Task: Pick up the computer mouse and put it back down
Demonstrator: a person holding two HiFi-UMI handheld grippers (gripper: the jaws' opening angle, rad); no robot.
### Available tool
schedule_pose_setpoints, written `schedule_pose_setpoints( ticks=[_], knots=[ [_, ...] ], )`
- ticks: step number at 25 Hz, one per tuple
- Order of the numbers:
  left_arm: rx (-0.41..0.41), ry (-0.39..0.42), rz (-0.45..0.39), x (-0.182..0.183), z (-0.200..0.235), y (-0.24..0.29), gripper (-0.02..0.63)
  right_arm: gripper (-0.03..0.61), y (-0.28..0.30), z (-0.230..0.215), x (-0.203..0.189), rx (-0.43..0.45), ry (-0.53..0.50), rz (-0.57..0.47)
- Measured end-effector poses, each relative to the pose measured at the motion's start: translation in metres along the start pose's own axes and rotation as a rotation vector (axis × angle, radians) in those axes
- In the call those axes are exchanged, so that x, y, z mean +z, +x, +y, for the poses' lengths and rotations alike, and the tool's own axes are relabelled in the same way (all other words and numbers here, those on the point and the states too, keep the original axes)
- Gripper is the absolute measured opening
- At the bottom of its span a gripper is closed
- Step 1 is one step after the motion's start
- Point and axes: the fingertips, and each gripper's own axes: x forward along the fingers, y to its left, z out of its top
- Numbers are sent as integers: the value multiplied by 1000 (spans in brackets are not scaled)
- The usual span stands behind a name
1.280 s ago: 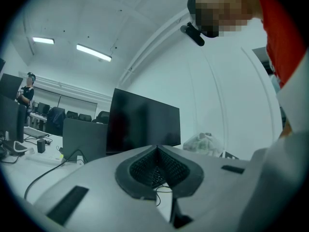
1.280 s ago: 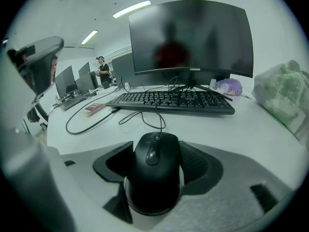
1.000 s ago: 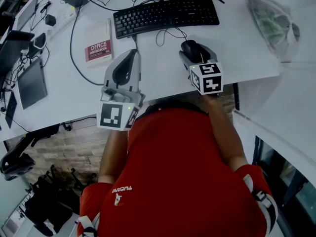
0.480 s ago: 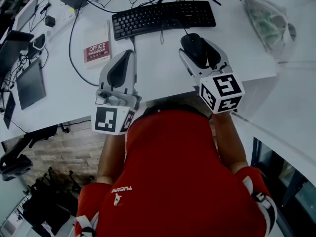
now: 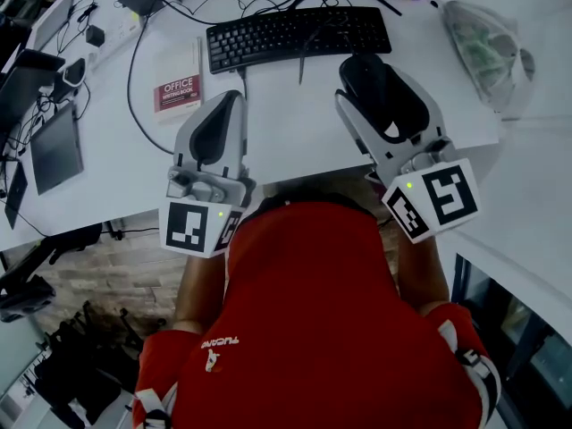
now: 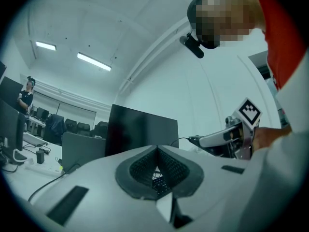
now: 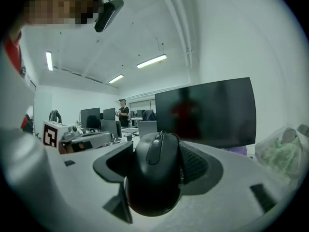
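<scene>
Both gripper views are fisheye circles with black corners and lines that bow toward the rim. They carry a cool blue-green cast from ceiling strip lights [image 6: 94, 62] at ten o'clock in the left gripper view and another strip light [image 7: 152, 61] near twelve o'clock in the right. In the right gripper view the black computer mouse [image 7: 154, 180], close to the lens, is a dark, soft mass with only a faint sheen, and the monitor [image 7: 205, 112] at three o'clock holds a dim reddish reflection. The head view is evenly bright on the white desk [image 5: 295, 105] at twelve o'clock, with soft shadows, and turns murky toward seven o'clock.
</scene>
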Motion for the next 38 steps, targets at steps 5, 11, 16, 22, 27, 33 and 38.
schedule_pose_setpoints(
  ticks=[5, 11, 16, 22, 27, 33, 38],
  knots=[
    [-1, 10, -17, 10, -2, -2, 9, 297, -10, 5, 19, 7, -15, -39],
    [-4, 17, -27, 15, -5, -4, 9, 296, -14, 8, 23, 15, -21, -50],
    [-5, 18, -19, 13, -7, -6, 9, 296, -10, 5, 8, 8, -15, -26],
    [-1, 13, -4, 6, -6, -7, 9, 298, -1, 0, -17, -6, -11, 22],
    [3, 12, 9, -2, -6, -8, 9, 298, 11, -7, -49, -24, 1, 76],
    [16, 7, 32, -13, -2, -9, 9, 297, 28, -15, -90, -41, 3, 153],
    [24, 4, 44, -22, 2, -8, 9, 298, 42, -23, -125, -53, -10, 212]
  ],
)
